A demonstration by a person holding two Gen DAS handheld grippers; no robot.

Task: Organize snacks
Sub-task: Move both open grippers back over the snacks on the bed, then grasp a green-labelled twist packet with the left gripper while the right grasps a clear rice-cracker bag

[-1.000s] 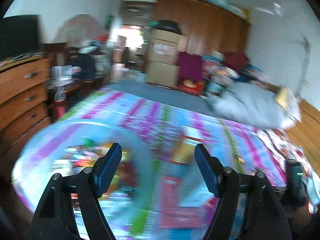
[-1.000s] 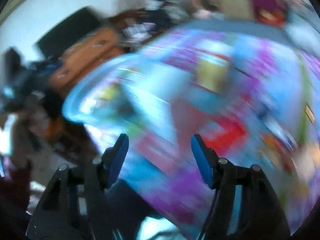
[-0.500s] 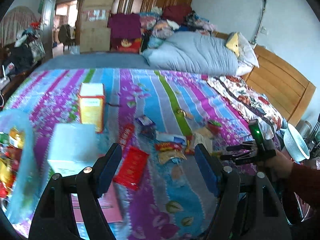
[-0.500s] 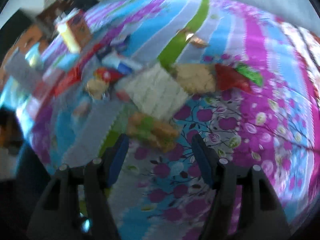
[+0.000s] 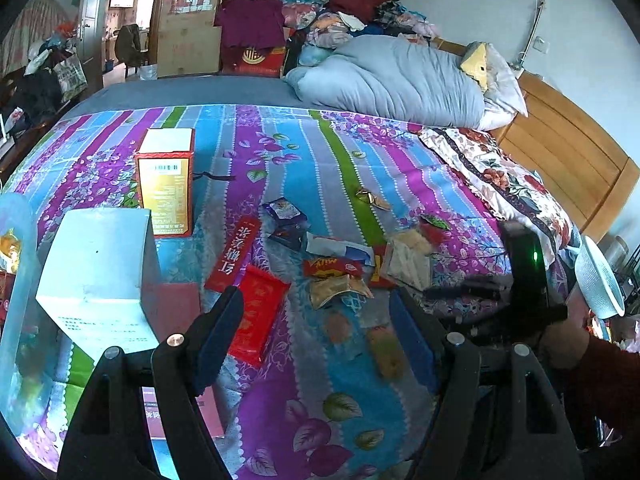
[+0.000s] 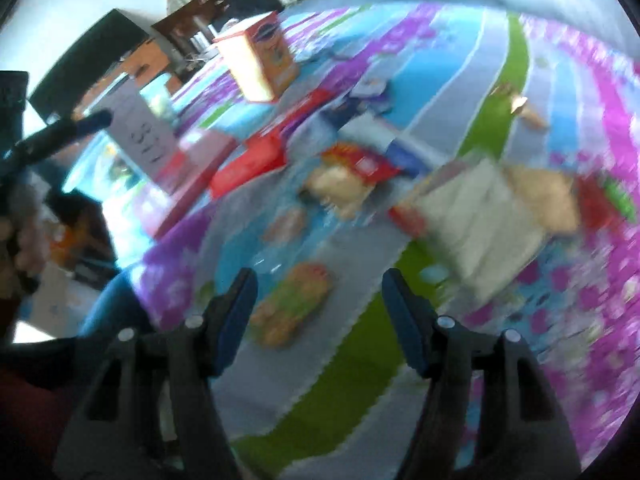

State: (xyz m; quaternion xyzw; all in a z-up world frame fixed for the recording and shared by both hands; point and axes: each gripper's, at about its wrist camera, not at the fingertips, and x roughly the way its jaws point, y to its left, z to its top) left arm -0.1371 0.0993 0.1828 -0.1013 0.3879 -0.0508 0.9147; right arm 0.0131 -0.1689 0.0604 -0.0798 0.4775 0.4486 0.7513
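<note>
Both of my grippers hang empty over the bed (image 5: 360, 184), angled down at the striped sheet.

Left gripper (image 5: 316, 332): jaws apart, nothing between them. It faces the middle of the spread, where the red flat packet (image 5: 256, 320) lies just ahead of its left finger. My guess is it waits here for an overview of the pile, not for a grab.

Right gripper (image 6: 320, 316): jaws apart, no contact. A small orange-green snack (image 6: 292, 308) lies on the sheet roughly between its fingers, slightly left of centre. The view is smeared, so I cannot tell whether the pads sit level with it or above it. I read this as the lining-up for a first pick.

Snacks are scattered loose near the bed's near edge: a red wrapper (image 5: 332, 268), a tan packet (image 5: 336, 288) touching it, a pale packet (image 5: 404, 264) just beside, a purple pouch (image 5: 286, 216) farther back.

Containers stand apart to the left: an upright yellow box (image 5: 166, 184), a white box (image 5: 96, 272) nearer, and a clear tub (image 5: 16, 312) at the edge, already holding wrappers. Likely the destination, so the loose pieces want carrying leftward.
</note>
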